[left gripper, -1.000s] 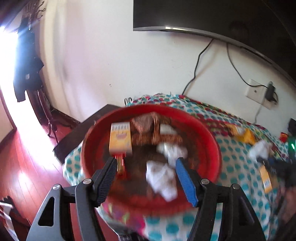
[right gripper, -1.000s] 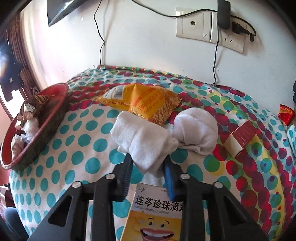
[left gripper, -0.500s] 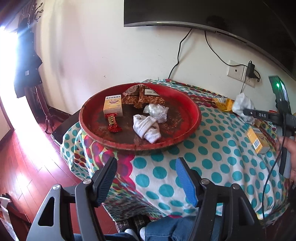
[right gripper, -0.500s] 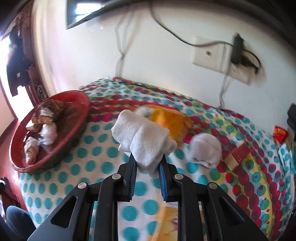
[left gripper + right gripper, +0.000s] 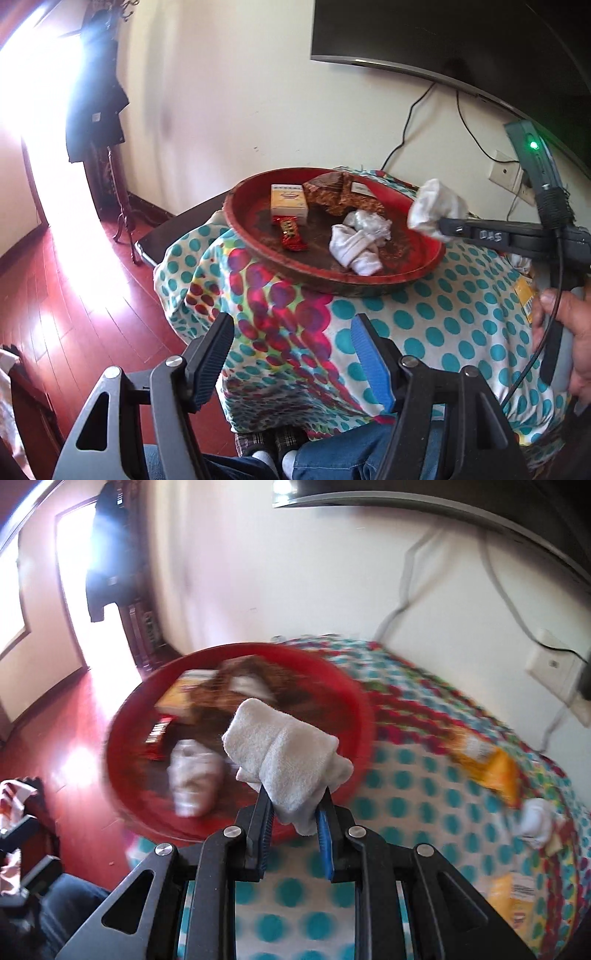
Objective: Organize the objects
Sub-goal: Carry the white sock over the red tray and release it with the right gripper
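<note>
A: White rolled sock (image 5: 286,755) noted clamped between the pads of the right gripper (image 5: 295,812), gripped at its lower end, most of the roll sticking out above the jaws. From the left wrist view it is seen in the air at the far right rim of the red tray (image 5: 243,236), not yet over the middle.

B: Tray contents logged?

A: Another white sock (image 5: 354,247), a crumpled clear wrapper (image 5: 367,221), a yellow box (image 5: 288,199), a small red snack packet (image 5: 291,230) and a brown packet (image 5: 332,190) at the back. Right wrist view is smeared by motion, so detail there is poor.

B: Left gripper (image 5: 291,358)?

A: Jaws wide apart, nothing held, hanging low in front of the dotted tablecloth (image 5: 424,325), well short of the tray.

B: How should the drop be done?

A: Judged best if the sock is carried further in over bare tray floor, beside the sock already lying there, and lowered close before the jaws are opened, so it is not bounced off the rim. Soft cloth may cling to the pads; a full opening is advised.

B: Anything left outside?

A: An orange packet (image 5: 487,764) and another white sock (image 5: 535,821) are seen on the cloth, so the tidying is judged unfinished.
</note>
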A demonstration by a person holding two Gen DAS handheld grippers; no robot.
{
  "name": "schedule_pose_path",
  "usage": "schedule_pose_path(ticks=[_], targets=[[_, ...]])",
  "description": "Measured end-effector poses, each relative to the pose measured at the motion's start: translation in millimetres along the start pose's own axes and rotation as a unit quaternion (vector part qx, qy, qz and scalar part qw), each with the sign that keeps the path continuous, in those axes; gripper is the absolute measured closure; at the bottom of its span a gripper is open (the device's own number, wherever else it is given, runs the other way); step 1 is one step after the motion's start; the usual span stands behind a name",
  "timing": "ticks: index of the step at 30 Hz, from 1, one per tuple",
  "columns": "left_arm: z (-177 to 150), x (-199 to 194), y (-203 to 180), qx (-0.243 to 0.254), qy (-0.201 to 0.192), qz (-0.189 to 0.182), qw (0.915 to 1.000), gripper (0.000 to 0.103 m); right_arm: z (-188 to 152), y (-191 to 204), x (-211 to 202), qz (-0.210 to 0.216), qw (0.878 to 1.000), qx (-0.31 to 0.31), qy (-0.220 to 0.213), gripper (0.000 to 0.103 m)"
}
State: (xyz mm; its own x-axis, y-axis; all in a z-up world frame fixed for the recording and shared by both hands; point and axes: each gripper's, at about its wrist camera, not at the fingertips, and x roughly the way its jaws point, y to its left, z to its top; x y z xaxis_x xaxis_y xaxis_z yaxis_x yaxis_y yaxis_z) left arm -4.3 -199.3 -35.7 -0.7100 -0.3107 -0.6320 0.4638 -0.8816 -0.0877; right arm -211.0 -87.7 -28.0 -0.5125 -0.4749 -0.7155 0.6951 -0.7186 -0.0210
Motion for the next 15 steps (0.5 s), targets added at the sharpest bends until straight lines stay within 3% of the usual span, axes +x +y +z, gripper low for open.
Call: schedule_pose_path(ticks=[8,15], targets=[[-1.2,-3.6,12.1,-0.024,-0.002,0.004,0.9997,0.035,13.9,84.2,14.9,0.041,0.998,-0.046,0.007,0.083],[-8.0,-3.7,28.8,-0.039,0.002,0.018,0.9991,0.035,20.5,133.9,38.7,0.077,0.992,-0.086,0.045,0.083]])
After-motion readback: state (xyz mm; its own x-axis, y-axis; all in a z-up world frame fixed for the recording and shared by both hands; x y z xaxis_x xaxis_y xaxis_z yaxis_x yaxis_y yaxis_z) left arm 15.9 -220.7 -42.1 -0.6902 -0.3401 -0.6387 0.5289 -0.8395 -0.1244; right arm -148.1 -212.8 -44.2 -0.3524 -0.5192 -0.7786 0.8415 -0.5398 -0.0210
